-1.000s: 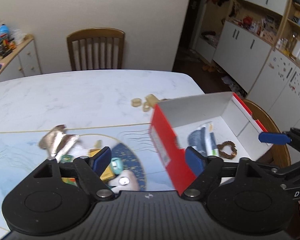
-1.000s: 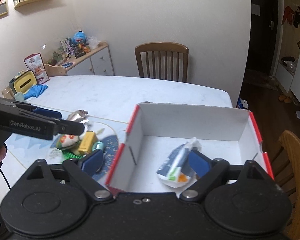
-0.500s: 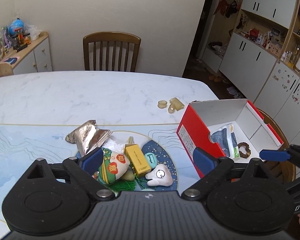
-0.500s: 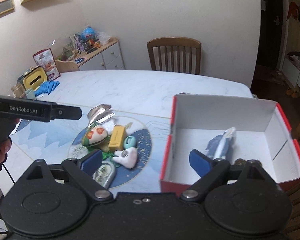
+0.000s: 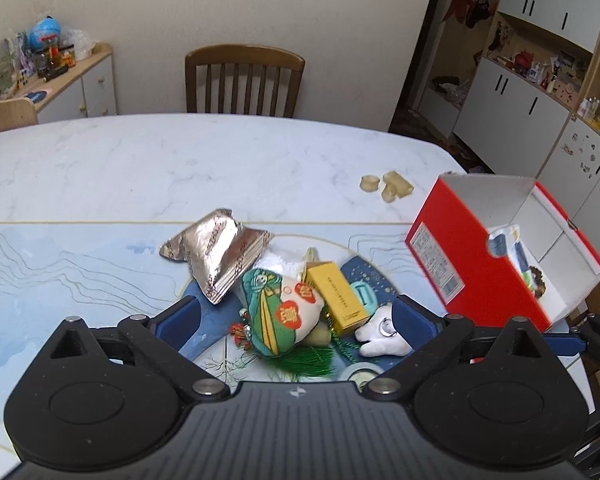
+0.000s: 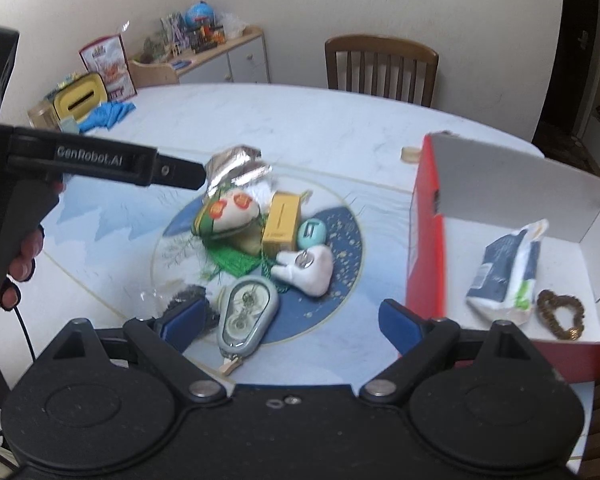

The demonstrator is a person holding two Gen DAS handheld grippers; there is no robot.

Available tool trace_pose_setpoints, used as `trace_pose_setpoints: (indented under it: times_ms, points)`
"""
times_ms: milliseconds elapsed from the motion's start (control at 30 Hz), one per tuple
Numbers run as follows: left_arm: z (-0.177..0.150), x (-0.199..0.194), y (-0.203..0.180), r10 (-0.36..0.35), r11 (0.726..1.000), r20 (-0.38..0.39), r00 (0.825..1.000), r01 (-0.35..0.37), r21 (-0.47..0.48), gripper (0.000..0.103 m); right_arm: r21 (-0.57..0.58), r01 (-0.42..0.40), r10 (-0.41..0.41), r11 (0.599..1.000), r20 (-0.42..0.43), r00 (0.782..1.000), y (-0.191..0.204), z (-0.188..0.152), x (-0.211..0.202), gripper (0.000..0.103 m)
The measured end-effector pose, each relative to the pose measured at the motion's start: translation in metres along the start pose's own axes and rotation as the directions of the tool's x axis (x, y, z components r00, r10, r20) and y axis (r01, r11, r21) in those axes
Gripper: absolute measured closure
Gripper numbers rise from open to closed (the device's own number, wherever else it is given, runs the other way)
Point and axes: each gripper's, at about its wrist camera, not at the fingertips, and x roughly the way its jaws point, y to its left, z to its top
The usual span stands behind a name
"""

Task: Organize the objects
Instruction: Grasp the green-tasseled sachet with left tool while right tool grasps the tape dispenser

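A heap of small things lies on the blue round of the mat: a silver foil packet (image 5: 220,256), a green and white pouch (image 5: 280,312), a yellow box (image 5: 336,294), a teal piece (image 5: 362,294) and a white tooth plush (image 5: 382,332). My left gripper (image 5: 296,312) hovers over the heap, jaws opening, pads touching nothing. In the right wrist view a grey oval case (image 6: 246,316) lies nearest my right gripper (image 6: 292,314), which is open and holds nothing. The red box (image 6: 424,240) at right holds a blue and white packet (image 6: 504,272) and a brown bead ring (image 6: 558,312).
A wooden chair (image 5: 242,80) stands behind the marble table (image 5: 180,160). Small beige pieces (image 5: 386,188) lie left of the box. A yellow container (image 6: 80,98) and a blue cloth (image 6: 108,114) sit at the far left. A hand (image 6: 20,256) grips the left tool's handle.
Both views have swung left from the red box to the heap and come lower and closer. The left jaws stand wider than before. The packet stayed in the box.
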Motion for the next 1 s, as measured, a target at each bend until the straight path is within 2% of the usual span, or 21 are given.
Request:
trace_pose_setpoints:
  times_ms: [333,633,867,1000]
  points:
    - [-0.007,0.04,0.018,0.025,1.0,-0.055,0.998,-0.024,0.013,0.001,-0.009,0.037,-0.038,0.999,-0.042,0.998,0.014,-0.008,0.038,0.01]
    - [-0.005,0.059,0.016,0.027,0.998,-0.068,0.997,-0.024,0.05,0.001,-0.028,0.02,-0.023,0.999,-0.111,0.994,0.023,-0.016,0.067,0.013]
    - [-0.005,0.071,0.004,0.021,0.993,-0.064,0.998,-0.013,0.116,0.001,-0.064,0.007,-0.016,0.998,-0.138,0.99,0.031,-0.018,0.079,0.019]
    - [-0.005,0.08,0.006,0.02,0.994,-0.08,0.997,-0.01,0.113,0.001,-0.077,0.011,-0.022,0.997,-0.14,0.99,0.033,-0.016,0.085,0.024]
